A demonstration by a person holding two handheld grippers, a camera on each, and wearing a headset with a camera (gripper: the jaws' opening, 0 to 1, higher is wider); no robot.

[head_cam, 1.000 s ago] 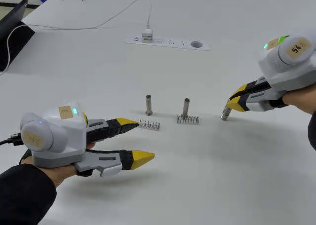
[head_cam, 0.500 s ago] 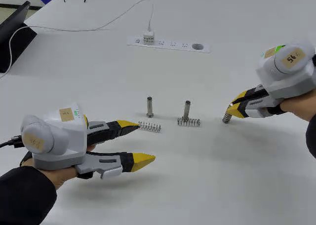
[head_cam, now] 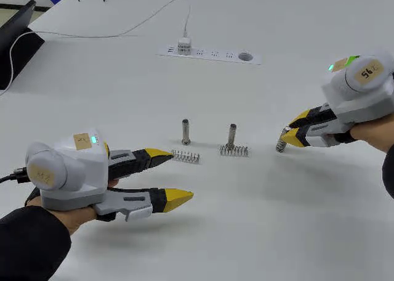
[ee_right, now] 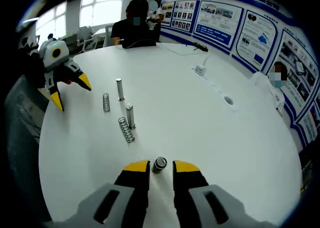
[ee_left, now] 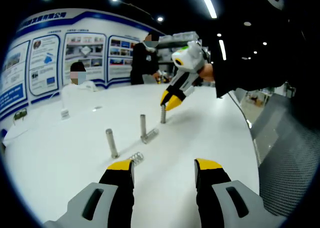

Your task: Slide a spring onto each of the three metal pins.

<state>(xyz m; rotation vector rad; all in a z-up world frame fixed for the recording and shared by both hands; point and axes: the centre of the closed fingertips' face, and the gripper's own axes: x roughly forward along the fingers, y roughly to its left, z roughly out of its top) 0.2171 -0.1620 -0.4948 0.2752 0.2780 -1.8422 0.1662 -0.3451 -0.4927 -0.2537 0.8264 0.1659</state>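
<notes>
Three metal pins stand in a row on the white table. The left pin (head_cam: 185,132) and middle pin (head_cam: 231,136) are bare, and a loose spring (head_cam: 184,156) (head_cam: 235,150) lies at the foot of each. The right pin (head_cam: 282,140) leans slightly and has a spring round it. My right gripper (head_cam: 291,133) is at its top, jaws narrowly apart, with the spring's top (ee_right: 160,164) between the tips. My left gripper (head_cam: 178,176) hovers open and empty in front of the left spring (ee_left: 136,158).
A white power strip (head_cam: 209,53) with a plugged-in cable lies at the back of the table. A dark monitor (head_cam: 15,34) sits at the far left edge. People sit at the table's far side (ee_right: 134,30).
My right gripper's body has dropped a little while its tips stay at the right pin. The left gripper has not moved.
</notes>
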